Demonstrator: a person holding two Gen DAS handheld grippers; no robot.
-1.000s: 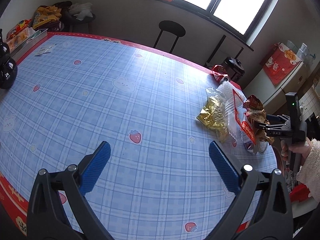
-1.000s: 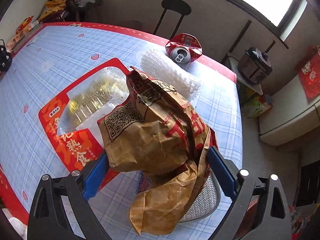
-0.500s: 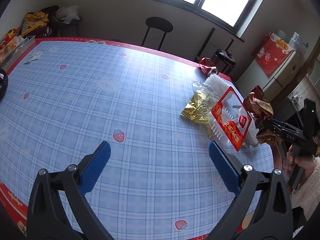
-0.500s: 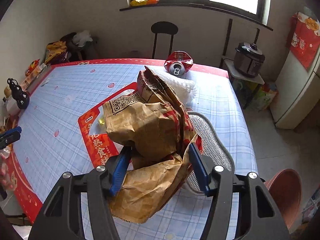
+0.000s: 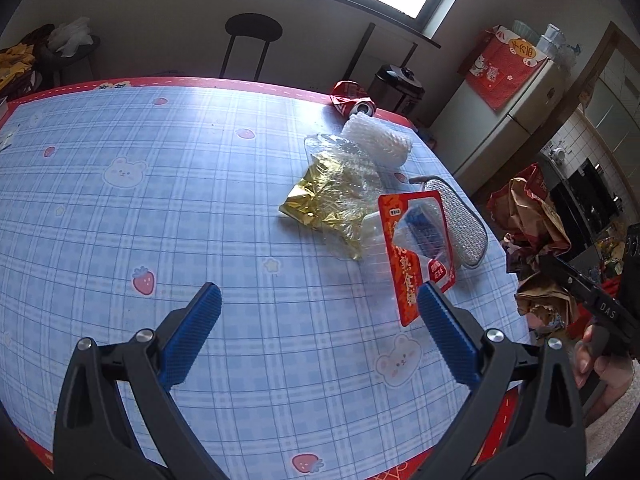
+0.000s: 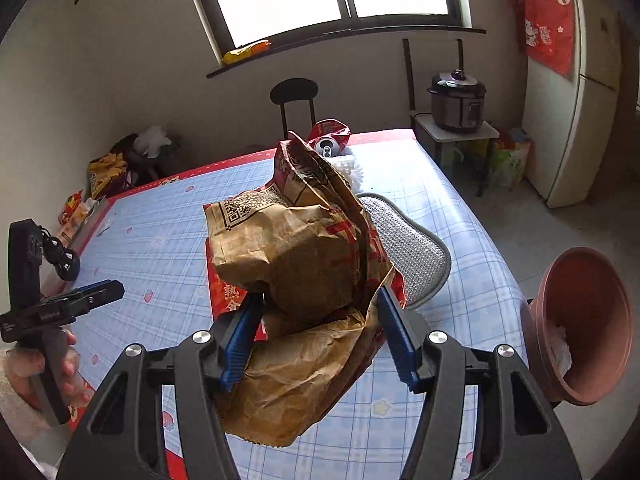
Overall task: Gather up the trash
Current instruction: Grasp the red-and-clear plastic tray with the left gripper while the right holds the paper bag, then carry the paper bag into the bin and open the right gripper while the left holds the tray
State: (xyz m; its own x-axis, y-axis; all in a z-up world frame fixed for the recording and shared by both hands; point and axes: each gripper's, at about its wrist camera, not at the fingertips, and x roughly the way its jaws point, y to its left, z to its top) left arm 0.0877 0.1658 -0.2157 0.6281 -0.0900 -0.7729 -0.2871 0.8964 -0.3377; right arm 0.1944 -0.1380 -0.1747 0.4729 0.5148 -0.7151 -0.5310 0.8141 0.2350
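My right gripper [image 6: 318,314] is shut on a crumpled brown paper bag [image 6: 304,256] and holds it off the right end of the table; the bag also shows in the left wrist view [image 5: 532,216]. A brown bin [image 6: 580,324] stands to its right, off the table. My left gripper [image 5: 318,314] is open and empty above the blue checked tablecloth [image 5: 160,208]. On the table lie a gold foil wrapper [image 5: 324,200], a red-and-clear food package [image 5: 416,248], white bubble wrap [image 5: 378,142] and a crushed red can [image 5: 352,98].
A silver mesh pad [image 5: 460,224] lies at the table's right edge. A black stool [image 5: 252,40], a rice cooker [image 6: 456,100] and a fridge [image 6: 568,92] stand beyond the table. A black object [image 6: 60,260] sits at the far left.
My right gripper closed on the paper bag, lifted it and drew it back off the table's right end; the bin came into view. My left gripper shifted right, still open.
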